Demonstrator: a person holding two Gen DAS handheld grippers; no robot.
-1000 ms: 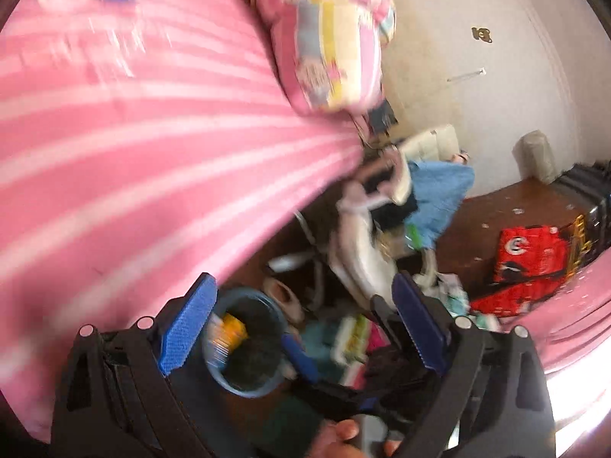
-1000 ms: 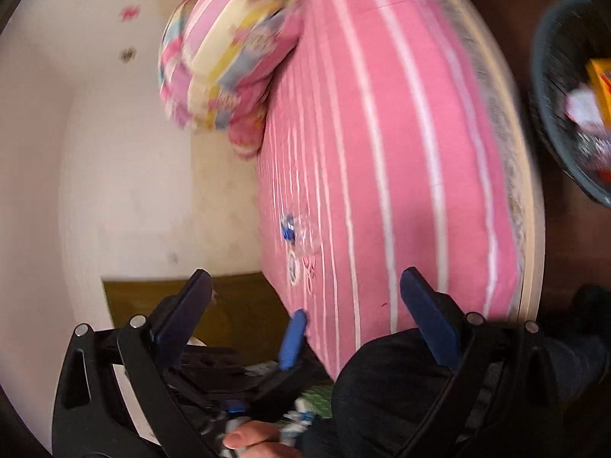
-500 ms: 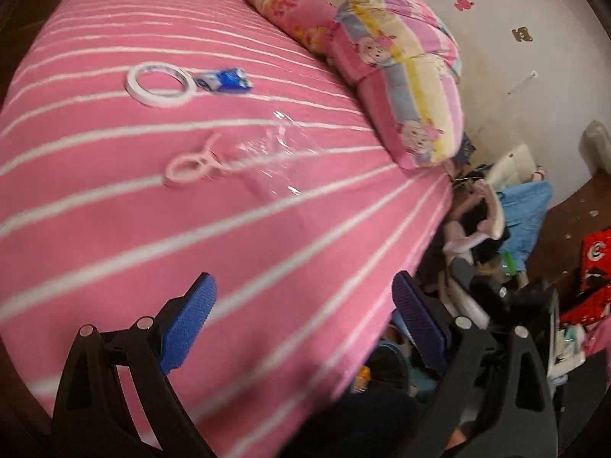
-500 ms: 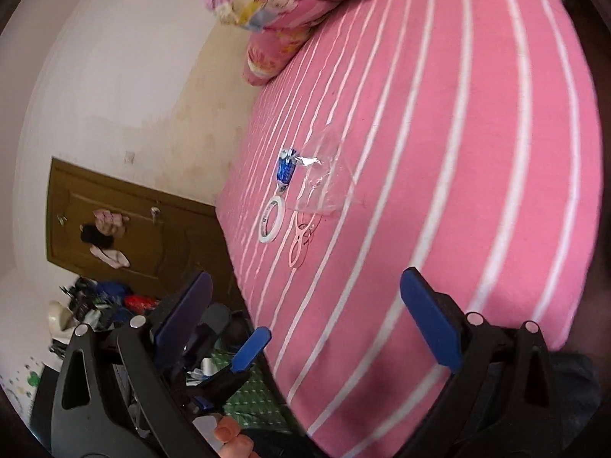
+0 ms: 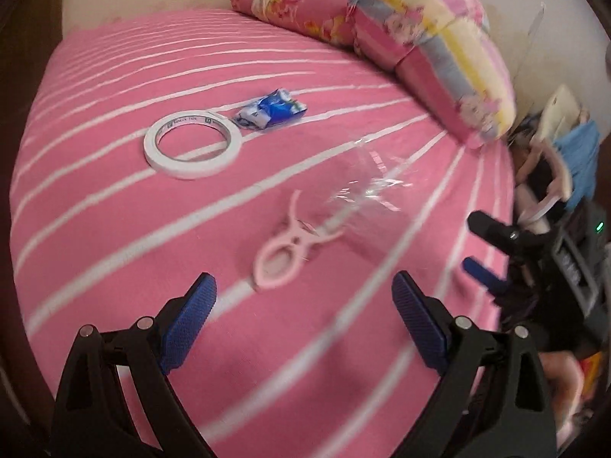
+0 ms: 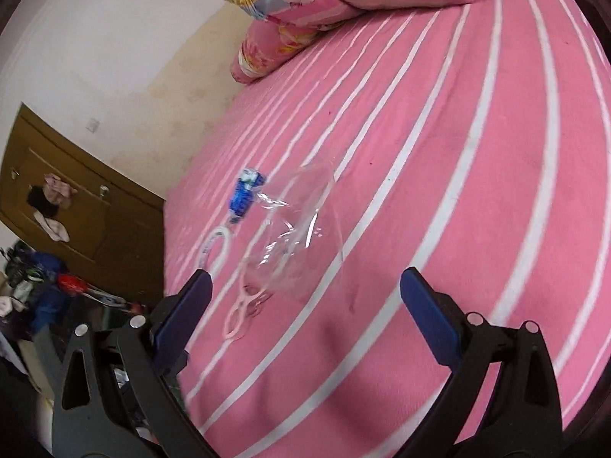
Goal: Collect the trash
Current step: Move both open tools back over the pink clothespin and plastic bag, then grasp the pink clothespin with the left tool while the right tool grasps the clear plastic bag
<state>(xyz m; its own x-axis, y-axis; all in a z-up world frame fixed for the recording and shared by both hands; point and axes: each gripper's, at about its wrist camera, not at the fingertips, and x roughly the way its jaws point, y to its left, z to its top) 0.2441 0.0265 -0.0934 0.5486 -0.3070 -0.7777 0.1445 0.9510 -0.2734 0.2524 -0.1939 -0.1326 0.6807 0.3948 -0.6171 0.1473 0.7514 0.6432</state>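
Observation:
On the pink striped bed lie a crumpled blue wrapper point(image 5: 271, 109), a clear plastic film point(image 5: 366, 187), a white tape roll point(image 5: 193, 144) and a pale pink clothes peg point(image 5: 288, 252). My left gripper point(image 5: 303, 320) is open and empty, just short of the peg. My right gripper point(image 6: 305, 313) is open and empty, near the clear film point(image 6: 296, 236), with the wrapper point(image 6: 244, 194), tape roll point(image 6: 215, 248) and peg point(image 6: 246, 305) to its left. The right gripper's tips point(image 5: 485, 252) show at the bed's right edge in the left wrist view.
Patterned pillows point(image 5: 431, 42) are piled at the head of the bed point(image 5: 114, 229). Clutter and clothes point(image 5: 565, 175) lie on the floor to the right. A brown door point(image 6: 76, 210) and more clutter point(image 6: 34, 278) stand beyond the bed's left side.
Both grippers swung from the floor and bin up over the bed and moved closer to the items. The peg and film now lie just ahead of the open jaws.

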